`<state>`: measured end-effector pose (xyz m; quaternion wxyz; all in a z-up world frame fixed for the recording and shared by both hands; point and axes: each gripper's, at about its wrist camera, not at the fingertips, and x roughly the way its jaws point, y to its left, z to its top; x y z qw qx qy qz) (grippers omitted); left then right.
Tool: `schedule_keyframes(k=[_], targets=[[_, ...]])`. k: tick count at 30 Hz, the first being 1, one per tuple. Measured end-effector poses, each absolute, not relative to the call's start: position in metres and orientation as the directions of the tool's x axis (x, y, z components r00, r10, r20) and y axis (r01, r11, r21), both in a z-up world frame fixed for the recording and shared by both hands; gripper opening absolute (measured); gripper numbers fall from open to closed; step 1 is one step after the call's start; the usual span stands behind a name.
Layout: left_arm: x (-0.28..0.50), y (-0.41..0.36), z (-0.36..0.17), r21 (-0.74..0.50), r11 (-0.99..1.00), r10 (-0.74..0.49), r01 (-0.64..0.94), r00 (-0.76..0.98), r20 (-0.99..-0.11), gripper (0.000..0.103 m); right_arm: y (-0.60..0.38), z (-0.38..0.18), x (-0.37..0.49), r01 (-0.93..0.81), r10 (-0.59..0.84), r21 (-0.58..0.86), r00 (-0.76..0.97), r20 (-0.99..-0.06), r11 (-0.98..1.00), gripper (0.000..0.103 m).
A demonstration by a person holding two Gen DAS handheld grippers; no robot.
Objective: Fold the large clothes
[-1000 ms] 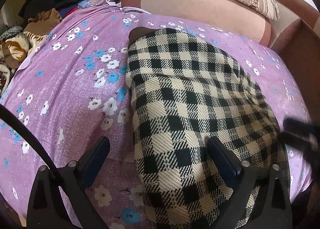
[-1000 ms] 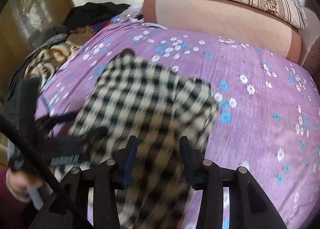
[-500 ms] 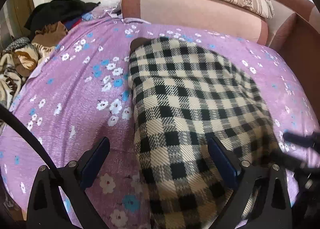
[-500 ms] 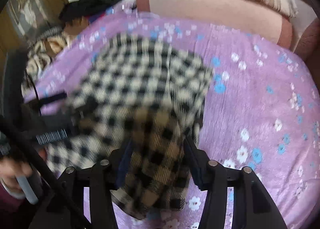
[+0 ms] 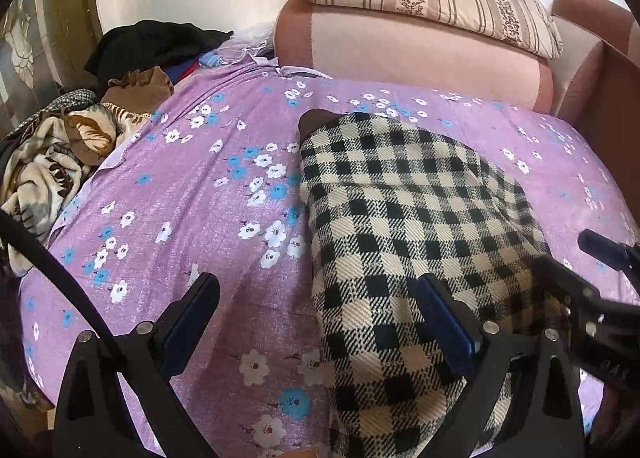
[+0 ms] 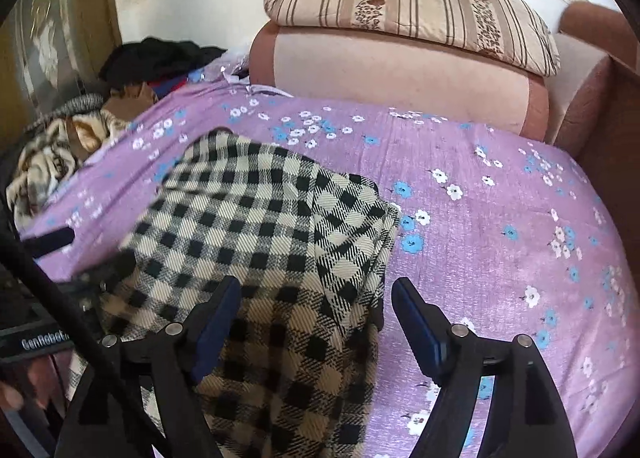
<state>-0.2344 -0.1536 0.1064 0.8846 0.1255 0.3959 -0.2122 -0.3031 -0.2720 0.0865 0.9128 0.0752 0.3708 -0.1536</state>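
Since the earlier frame the right gripper (image 6: 316, 322) is being opened off the checked garment (image 5: 404, 226), left folded on the purple bed (image 5: 192, 194) so the fold settles, while the left gripper (image 5: 320, 318) is held wide open, empty, above its edge.
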Motion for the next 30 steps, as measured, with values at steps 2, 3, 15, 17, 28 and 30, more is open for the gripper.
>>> schedule_keyframes(k=[2, 3, 15, 17, 28, 30], targets=[[-0.232, -0.154, 0.105, 0.046, 0.880, -0.278, 0.472, 0.593, -0.756, 0.098, -0.274, 0.086, -0.306, 0.334, -0.221, 0.029, 0.685, -0.694, 0.942, 0.084], [-0.231, -0.153, 0.105, 0.041, 0.881, -0.281, 0.471, 0.591, -0.757, 0.098, -0.275, 0.087, -0.307, 0.337, -0.217, 0.041, 0.690, -0.690, 0.941, 0.085], [-0.230, -0.153, 0.102, 0.036, 0.880, -0.285, 0.474, 0.586, -0.759, 0.098, -0.282, 0.079, -0.306, 0.365, -0.201, 0.080, 0.669, -0.716, 0.928, 0.087], [-0.231, -0.154, 0.103, 0.037, 0.879, -0.285, 0.475, 0.586, -0.758, 0.098, -0.281, 0.077, -0.306, 0.366, -0.204, 0.075, 0.663, -0.720, 0.927, 0.087], [-0.230, -0.154, 0.102, 0.041, 0.882, -0.277, 0.470, 0.587, -0.760, 0.098, -0.284, 0.075, -0.304, 0.382, -0.209, 0.079, 0.656, -0.726, 0.921, 0.087], [-0.230, -0.154, 0.101, 0.042, 0.882, -0.275, 0.469, 0.586, -0.762, 0.098, -0.284, 0.074, -0.304, 0.384, -0.210, 0.079, 0.653, -0.727, 0.920, 0.087]])
